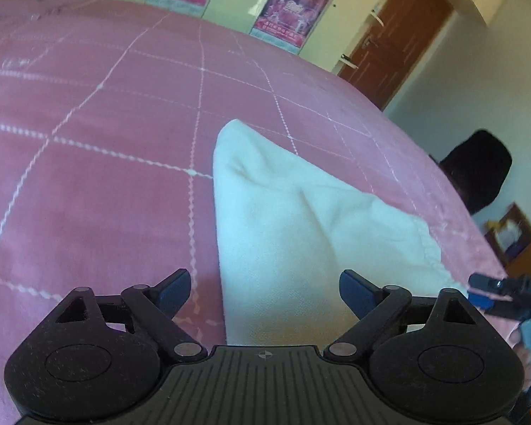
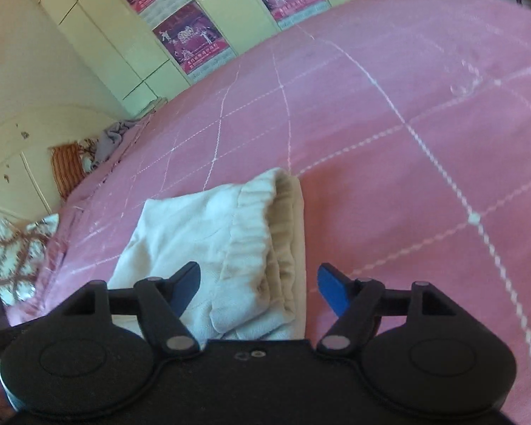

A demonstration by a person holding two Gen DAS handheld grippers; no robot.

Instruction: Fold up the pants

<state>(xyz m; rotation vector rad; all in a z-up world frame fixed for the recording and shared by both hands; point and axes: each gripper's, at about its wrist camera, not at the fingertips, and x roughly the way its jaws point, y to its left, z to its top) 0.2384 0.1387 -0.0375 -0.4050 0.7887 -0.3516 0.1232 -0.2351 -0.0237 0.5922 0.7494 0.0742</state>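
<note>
Left wrist view. The left claw [image 1: 264, 292] stood spread wide and pinched nothing; the cream pants [image 1: 301, 233] lay between and beyond its blue fingertips [image 1: 354, 294], untouched by either. The garment rested on the pink bedspread [image 1: 88, 177], near the bed's right-hand edge as this view showed it, and tapered to a rounded end farther up the bed. Its layers looked already doubled, so the fold seemed well advanced. The right claw [image 1: 492, 292] entered at the frame's right margin, just beside the cloth. Beyond the bed stood a dark rounded object [image 1: 478, 170], not identifiable, a brown door [image 1: 396, 42] and posters [image 1: 286, 10] on pale cupboards; none of these obstructed the work.

Right wrist view. The right claw stood likewise spread and empty, its fingertips [image 2: 331, 292] straddling the ribbed waistband [image 2: 255, 219] without pressing it. The waistband end lay nearest the claw, with several layers stacked at its right edge, which suggested the claws were placed to take the thick end for a further fold or to smooth it. Bare bedspread stretched to the right, clear for laying cloth. Crumpled bedding [image 2: 106, 141] and a patterned cloth [image 2: 21, 251] sat at the bed's far left, well apart from the pants.
</note>
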